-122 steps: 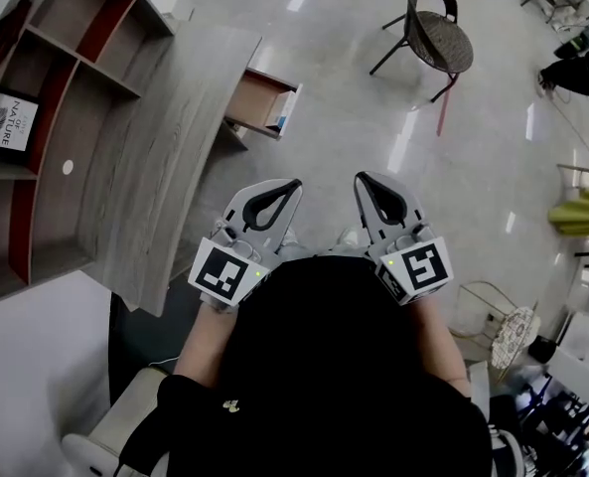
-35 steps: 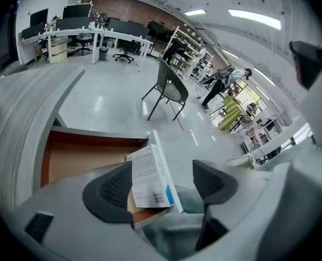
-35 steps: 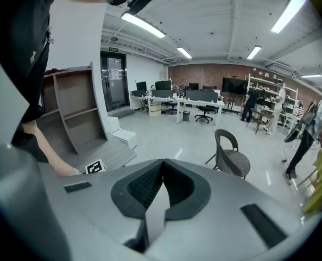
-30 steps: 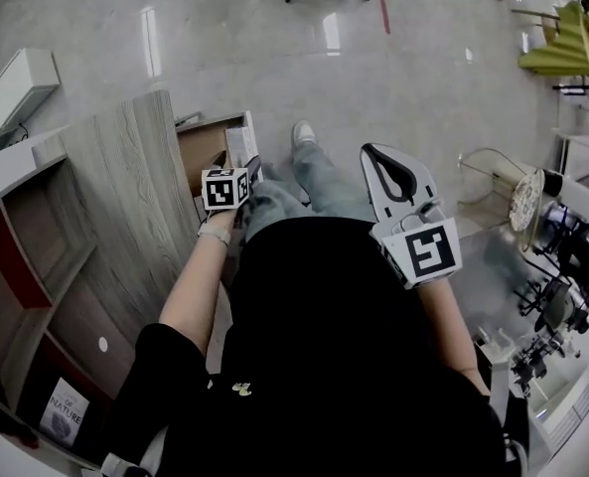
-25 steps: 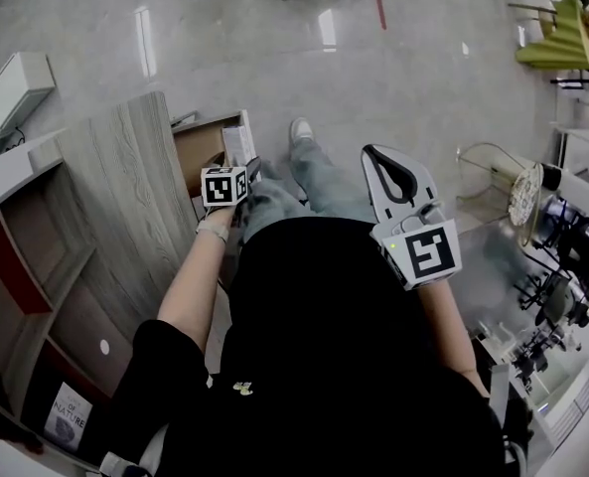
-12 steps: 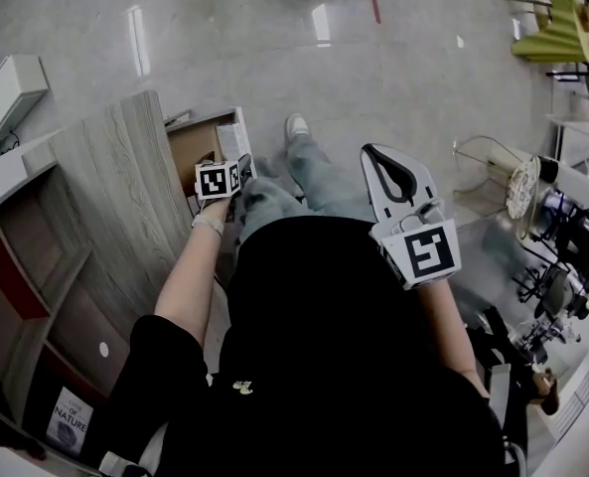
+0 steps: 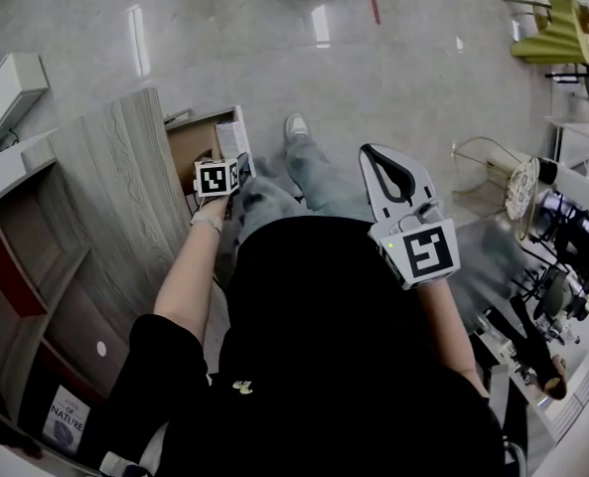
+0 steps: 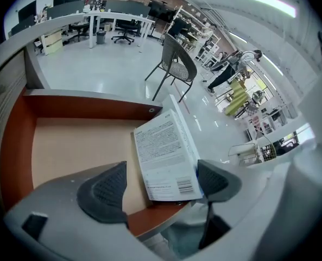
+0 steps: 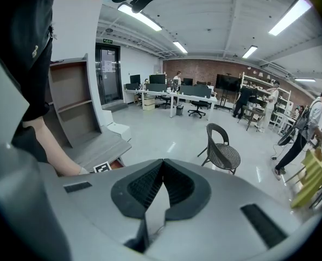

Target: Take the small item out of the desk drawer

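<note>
Left gripper [image 8: 162, 167] is at the open desk drawer [image 8: 90, 103], its jaws set wide over the drawer's front edge. The small item, a white printed box [image 8: 163, 156], stands on edge inside the drawer against the drawer's right wall, its barcode end toward the front. The box sits between the two pads. The left pad [image 8: 103, 192] is a little off the box's printed face. The right pad [image 8: 215, 181] is just beside the box's lower right corner; cannot tell if it touches. No squeeze on the box.

In the head view the drawer [image 7: 200, 142] is pulled out of the grey wood-grain desk [image 7: 115, 177]. The box [image 7: 234, 142] shows as a white strip along the drawer's right side. The left gripper's marker cube [image 7: 217, 177] hangs just over the drawer's front edge and covers the jaws there. The person's forearm [image 7: 190, 276] runs from the cube back along the desk edge.

Right gripper [image 9: 162, 161] is well apart from the drawer, held out in front of the person's dark torso, its pads pressed together tip to tip with nothing between them. In the head view the right gripper [image 7: 367, 151] is to the right of the drawer, beyond the person's jeans-clad leg [image 7: 309, 182] and white shoe [image 7: 296, 127].

A dark chair [image 8: 177, 67] stands on the glossy floor beyond the drawer.
</note>
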